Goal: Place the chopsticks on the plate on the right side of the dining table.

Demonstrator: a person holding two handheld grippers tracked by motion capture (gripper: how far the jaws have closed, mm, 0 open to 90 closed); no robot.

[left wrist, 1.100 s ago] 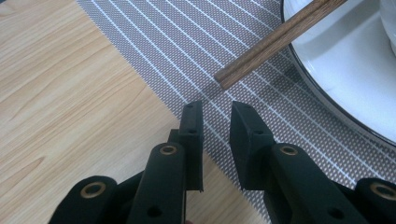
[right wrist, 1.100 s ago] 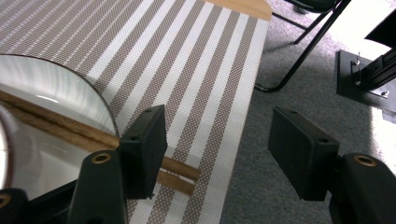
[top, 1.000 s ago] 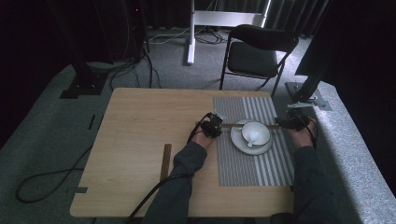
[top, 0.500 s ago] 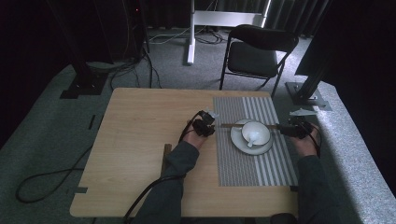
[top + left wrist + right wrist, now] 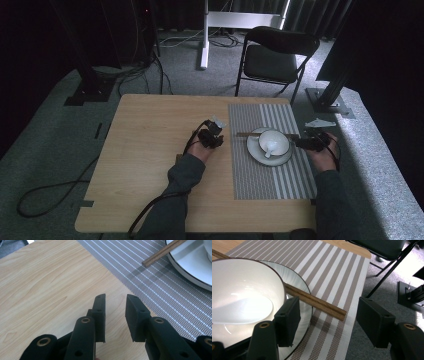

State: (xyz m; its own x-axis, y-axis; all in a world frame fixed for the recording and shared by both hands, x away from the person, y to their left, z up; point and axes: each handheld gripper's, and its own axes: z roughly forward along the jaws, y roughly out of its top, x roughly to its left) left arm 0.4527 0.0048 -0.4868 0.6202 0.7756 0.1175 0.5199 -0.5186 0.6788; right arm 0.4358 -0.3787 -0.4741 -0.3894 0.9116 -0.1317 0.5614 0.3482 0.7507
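You are at a light wooden table (image 5: 150,150) standing on grey carpet (image 5: 60,150) that fills the lower left of the frame. Beyond its far edge, at upper right, stands a black folding chair (image 5: 275,55). At top centre a white frame leg (image 5: 205,35) rises from the floor, with cables (image 5: 145,70) lying loose around it. Black stands (image 5: 90,75) rise at upper left and at right, and dark curtains close the back. Light is dim and even.

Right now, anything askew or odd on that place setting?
Mildly: the chopsticks lie propped across the plate rim behind the bowl, ends overhanging onto the striped mat, rather than flat beside it. No spill or damage visible.
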